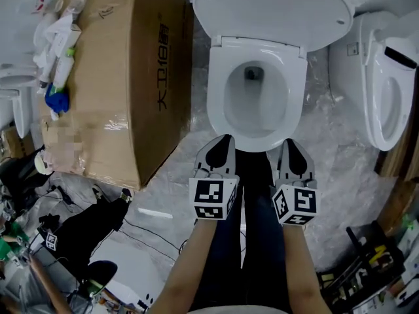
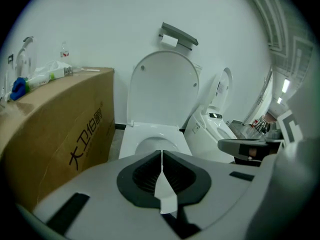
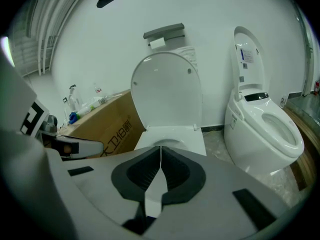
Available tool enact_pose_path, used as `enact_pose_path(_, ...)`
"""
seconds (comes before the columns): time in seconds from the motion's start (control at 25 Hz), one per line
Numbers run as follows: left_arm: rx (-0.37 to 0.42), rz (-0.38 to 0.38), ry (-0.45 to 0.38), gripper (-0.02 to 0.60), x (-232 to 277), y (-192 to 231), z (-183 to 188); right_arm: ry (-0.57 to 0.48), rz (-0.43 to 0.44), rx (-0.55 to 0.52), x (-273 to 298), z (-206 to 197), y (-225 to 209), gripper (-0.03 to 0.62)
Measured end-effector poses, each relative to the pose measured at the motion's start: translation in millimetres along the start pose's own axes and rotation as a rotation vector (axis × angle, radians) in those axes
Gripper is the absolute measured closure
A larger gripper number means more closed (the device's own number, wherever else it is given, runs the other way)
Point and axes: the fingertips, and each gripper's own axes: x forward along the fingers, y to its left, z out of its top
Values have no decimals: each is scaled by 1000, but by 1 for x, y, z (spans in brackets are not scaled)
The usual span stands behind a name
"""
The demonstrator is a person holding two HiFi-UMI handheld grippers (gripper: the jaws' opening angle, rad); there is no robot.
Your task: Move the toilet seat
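Note:
A white toilet stands in front of me, its lid [image 1: 275,8] raised against the wall and the seat ring [image 1: 226,90] lying flat on the bowl. My left gripper [image 1: 223,144] hovers just short of the bowl's front edge, jaws shut with nothing between them. Beside it my right gripper [image 1: 292,146] is also shut and empty. The left gripper view has the shut left gripper [image 2: 161,154] pointing at the seat ring [image 2: 150,133] and the lid [image 2: 162,89]. The right gripper view shows the shut right gripper [image 3: 160,151] aimed at the same lid [image 3: 167,91].
A large cardboard box [image 1: 124,77] with bottles on top stands close to the toilet's left. A second white toilet [image 1: 386,90] with its lid up stands at the right. Plastic sheeting covers the floor. Cables and tools lie at the lower left and lower right [image 1: 366,273].

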Motion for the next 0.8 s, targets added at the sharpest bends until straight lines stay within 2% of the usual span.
enact_pose_path(0.4, -87, -29, 93, 563, 36, 23, -53, 104, -19, 87, 35, -60, -27, 577)
enact_pose_path(0.52, -91, -29, 119, 557, 44, 31, -66, 123, -28, 92, 42, -72, -34, 577)
enact_pose_path(0.64, -121, -41, 133, 503, 52, 36, -76, 145, -31, 99, 51, -82, -42, 577)
enact_pose_path(0.8, -150, -39, 161, 488, 60, 44, -88, 165, -38, 103, 61, -90, -52, 577)
